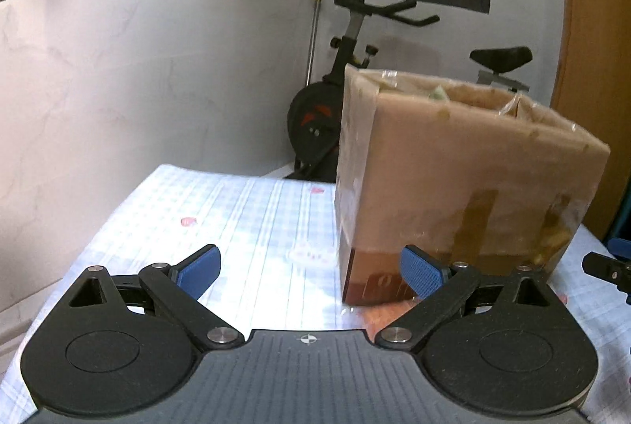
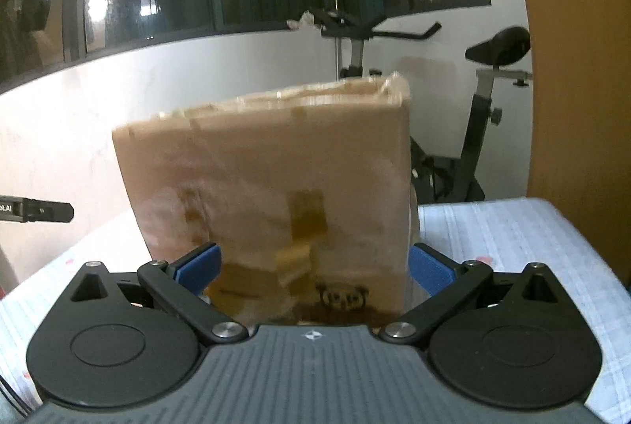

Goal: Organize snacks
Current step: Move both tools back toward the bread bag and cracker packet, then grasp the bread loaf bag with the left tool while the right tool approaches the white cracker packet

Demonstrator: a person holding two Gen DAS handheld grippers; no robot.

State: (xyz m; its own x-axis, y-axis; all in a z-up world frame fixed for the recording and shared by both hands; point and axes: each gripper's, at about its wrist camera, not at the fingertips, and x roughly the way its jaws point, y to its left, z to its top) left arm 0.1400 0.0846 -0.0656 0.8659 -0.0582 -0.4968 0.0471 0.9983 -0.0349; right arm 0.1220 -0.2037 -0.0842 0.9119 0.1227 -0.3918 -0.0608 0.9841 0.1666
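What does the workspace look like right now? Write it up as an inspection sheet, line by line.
Surface: table under a pale checked cloth with small pink marks.
Job's things: tall taped cardboard box, open at the top, standing on the cloth; contents mostly hidden, loose snacks nothing seen.
Clutter: nothing seen on the cloth apart from the box.
Grippers: left tool open, empty, box's corner edge just ahead; right tool open, box face close between its blue pads, contact cannot be told.
Cables: nothing seen.
Surroundings: exercise bike behind the table, white wall, dark window above, wooden panel at right.
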